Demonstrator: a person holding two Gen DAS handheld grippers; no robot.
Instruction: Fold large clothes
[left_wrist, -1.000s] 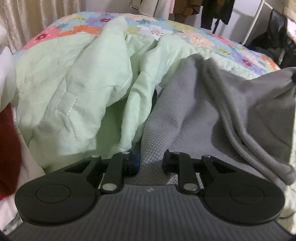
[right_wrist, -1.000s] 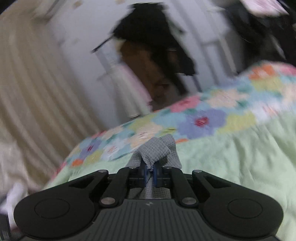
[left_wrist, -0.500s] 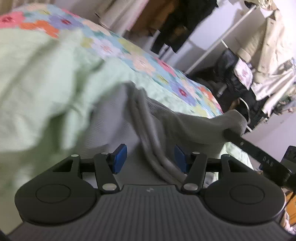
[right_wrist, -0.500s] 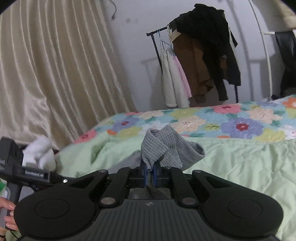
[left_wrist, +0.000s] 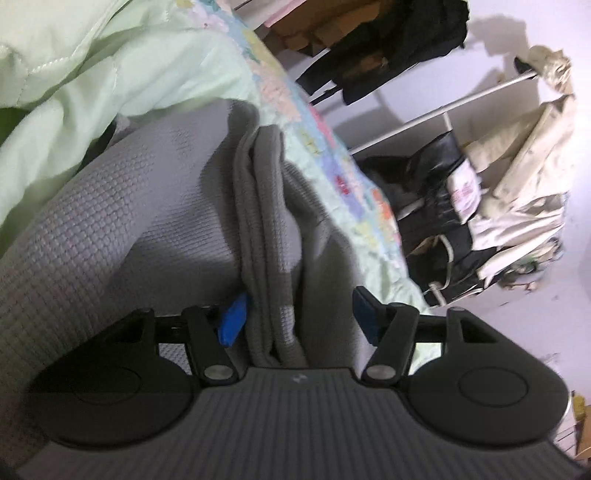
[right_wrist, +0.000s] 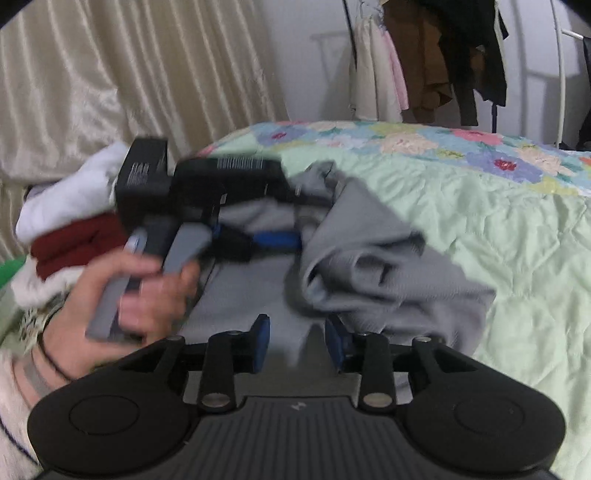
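Note:
A grey waffle-knit garment (left_wrist: 155, 206) lies crumpled on the pale green quilt (left_wrist: 122, 74). My left gripper (left_wrist: 299, 317) is low over it, and its jaws are opening. A ridge of doubled grey folds (left_wrist: 266, 236) runs between the blue pads (left_wrist: 232, 321) without being pinched. In the right wrist view the same garment (right_wrist: 373, 258) sits in a heap just ahead of my right gripper (right_wrist: 297, 341). Its jaws are opening too, with loose grey cloth lying below the gap. A hand (right_wrist: 125, 295) holds the left gripper (right_wrist: 295, 216), which reaches in from the left over the garment.
A stack of white and dark red clothes (right_wrist: 70, 225) sits at the bed's left edge. The floral quilt (right_wrist: 406, 140) covers the far side. A cream curtain (right_wrist: 110, 74) hangs behind, and a rack with hanging garments (right_wrist: 436, 62) stands by the wall.
My right gripper has let go of the bunched grey cloth and its jaws have parted. It has swung towards the garment and the other hand. My left gripper has opened wider and rolled.

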